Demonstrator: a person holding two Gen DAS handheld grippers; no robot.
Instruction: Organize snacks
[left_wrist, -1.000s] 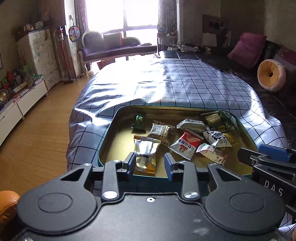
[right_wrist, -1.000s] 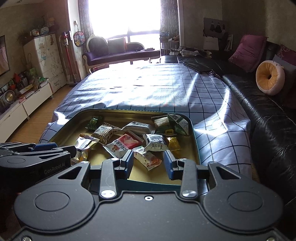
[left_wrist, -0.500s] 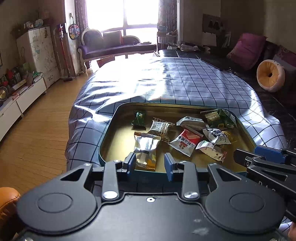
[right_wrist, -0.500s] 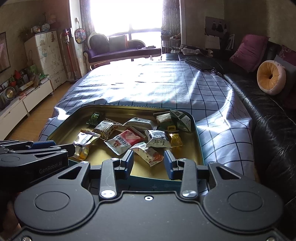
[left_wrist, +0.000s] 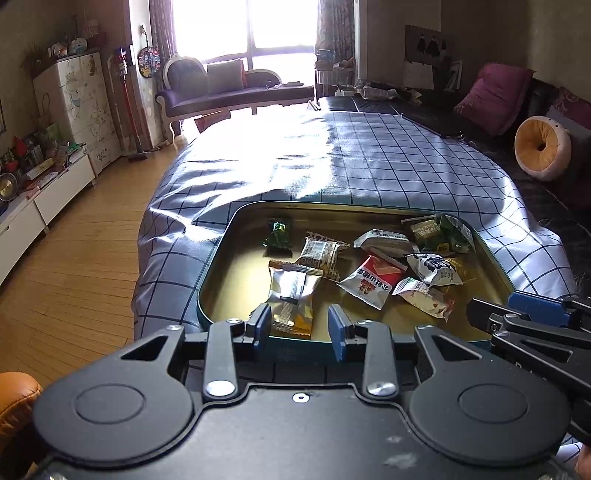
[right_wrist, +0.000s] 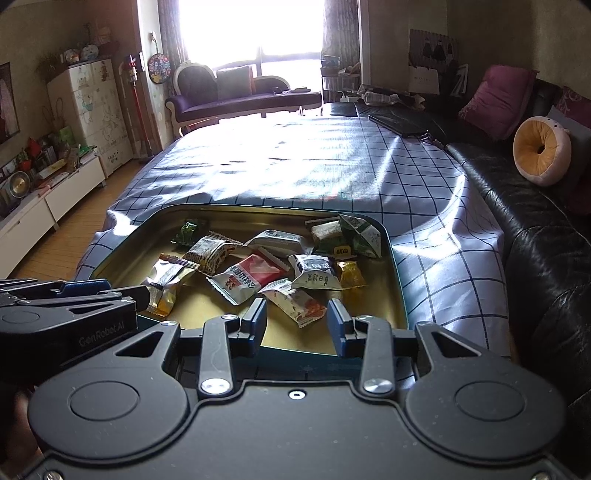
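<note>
Snack packets (left_wrist: 364, 266) lie loose and partly overlapping in the gold tray (left_wrist: 236, 273) at lower centre of both views, on a checked cloth (left_wrist: 332, 162). The left gripper (left_wrist: 300, 326) hovers at the tray's near rim, jaws apart and empty, lined up with the silver packet (left_wrist: 291, 295). The right gripper (right_wrist: 297, 321), likewise spread and empty, faces the white-orange packet (right_wrist: 295, 301). Whether sorting is beginning or ending cannot be judged. Any pick is best taken by a crimped end, one packet at a time.
</note>
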